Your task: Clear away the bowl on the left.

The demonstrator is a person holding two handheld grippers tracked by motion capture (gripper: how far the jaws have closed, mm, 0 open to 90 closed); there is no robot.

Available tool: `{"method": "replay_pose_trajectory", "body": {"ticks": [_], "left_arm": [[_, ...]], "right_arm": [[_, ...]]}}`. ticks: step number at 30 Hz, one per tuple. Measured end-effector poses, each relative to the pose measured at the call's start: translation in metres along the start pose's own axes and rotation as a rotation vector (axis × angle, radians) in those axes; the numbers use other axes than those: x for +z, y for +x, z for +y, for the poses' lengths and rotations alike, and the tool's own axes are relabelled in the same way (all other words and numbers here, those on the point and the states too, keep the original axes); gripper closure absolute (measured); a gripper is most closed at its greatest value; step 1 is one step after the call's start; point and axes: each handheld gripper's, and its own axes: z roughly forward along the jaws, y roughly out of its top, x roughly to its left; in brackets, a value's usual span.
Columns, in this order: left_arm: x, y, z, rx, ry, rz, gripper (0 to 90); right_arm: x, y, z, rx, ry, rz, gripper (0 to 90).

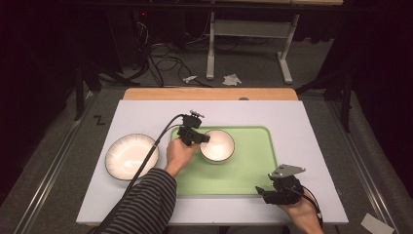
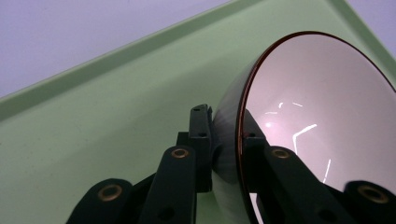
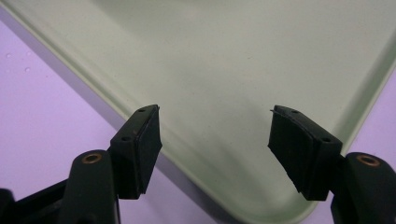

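The left tongs are clamped on the near-left rim of a white bowl, one pad inside and one outside the wall, as is seen in the left gripper view. The bowl is held tilted over the green tray, in its left half. A white ribbed plate lies on the counter, just left of the tray. The right tongs are held wide apart, with nothing between them, over the tray's near right corner.
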Motion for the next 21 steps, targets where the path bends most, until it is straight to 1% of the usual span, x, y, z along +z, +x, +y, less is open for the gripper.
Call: {"method": "replay_pose_trajectory", "body": {"ticks": [2,3,4,5,8,10,13,14,15,16,17,18,19,20,21], "left_arm": [[0.004,0.001,0.0,0.0,0.002,0.009,80.2],[0.005,0.001,0.0,-0.004,0.001,0.007,80.3],[0.006,0.001,0.0,-0.019,-0.004,0.001,80.2],[0.007,0.001,0.0,-0.016,-0.003,0.002,80.2],[0.009,0.002,0.0,-0.03,-0.006,0.002,80.5],[0.01,0.003,0.0,-0.025,-0.005,0.004,80.7],[0.013,0.005,-0.001,-0.032,-0.007,0.009,80.9],[0.012,0.007,-0.001,0.012,0.027,0.0,80.8],[0.016,0.005,-0.003,-0.022,-0.007,0.009,80.8],[0.017,0.005,-0.003,-0.028,-0.011,0.008,80.9],[0.017,0.005,-0.004,-0.023,-0.008,0.009,81.0],[0.017,0.005,-0.004,-0.024,-0.018,0.009,81.0],[0.017,0.005,-0.005,-0.009,-0.014,0.002,80.9],[0.017,0.004,-0.005,-0.012,-0.019,0.011,80.8],[0.017,0.004,-0.005,-0.011,-0.018,0.01,80.2]], "right_arm": [[0.0,0.0,0.0,-0.002,0.001,-0.002,35.6],[0.0,0.001,0.0,-0.001,0.001,-0.001,35.6],[0.0,0.0,0.0,0.0,0.0,0.0,35.6],[0.0,0.0,0.0,0.0,0.002,-0.003,35.5],[0.0,0.0,0.0,-0.001,0.003,-0.002,35.5],[0.0,0.001,0.0,0.0,0.0,0.0,35.6],[0.0,0.001,0.0,-0.003,0.0,-0.001,35.5],[0.0,0.0,0.0,-0.002,0.0,0.0,35.5],[0.0,0.0,0.0,-0.001,0.0,0.001,35.5],[0.0,0.001,0.0,-0.002,0.0,0.001,35.5],[0.0,0.001,0.0,-0.003,0.002,0.0,35.5],[-0.001,0.001,0.0,-0.004,0.001,0.002,35.5],[-0.001,0.001,-0.001,-0.002,0.0,0.003,35.6],[-0.001,0.001,-0.001,-0.001,-0.002,0.003,35.6],[-0.002,0.0,-0.001,0.001,-0.002,0.004,35.6]]}}
